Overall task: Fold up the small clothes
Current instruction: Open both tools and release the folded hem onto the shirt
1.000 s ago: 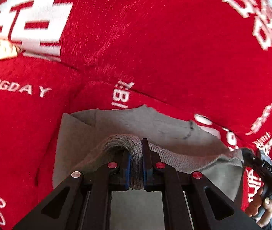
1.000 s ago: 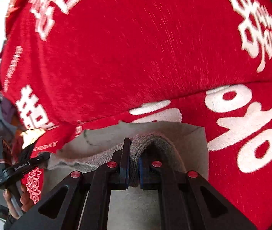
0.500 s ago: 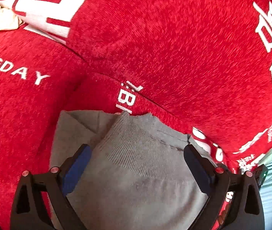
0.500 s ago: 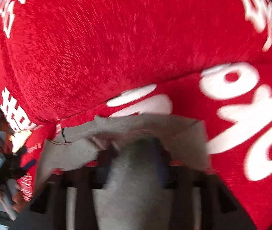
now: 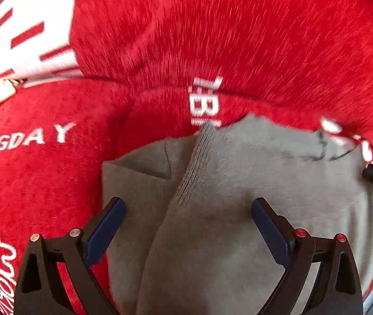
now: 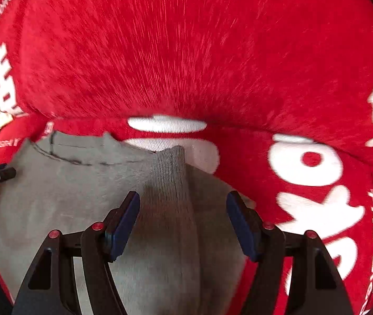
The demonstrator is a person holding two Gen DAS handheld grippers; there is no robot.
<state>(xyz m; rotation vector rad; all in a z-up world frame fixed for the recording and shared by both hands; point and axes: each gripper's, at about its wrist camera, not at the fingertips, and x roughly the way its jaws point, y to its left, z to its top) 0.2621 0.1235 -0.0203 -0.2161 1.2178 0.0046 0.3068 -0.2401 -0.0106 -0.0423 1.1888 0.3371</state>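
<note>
- the grey garment (image 5: 239, 210) lies on a red blanket (image 5: 212, 39) with white lettering, its far edge up against the fold where the blanket rises behind it.
- left gripper (image 5: 187, 225) is spread wide with nothing between its blue pads (image 5: 105, 225); the cloth sits below and between them.
- right gripper (image 6: 182, 221) is likewise released, jaws apart, hanging over a ribbed strip (image 6: 172, 173) of the same garment.
- the fabric looks light, soft and limp, a thin knit; it will probably sag and crease rather than hold a shape.
- the ribbed strip and the thicker outer edges look like the best places to pinch, since they give more bulk.
- the plush blanket may drag on the cloth, so lifting seems safer than sliding.
</note>
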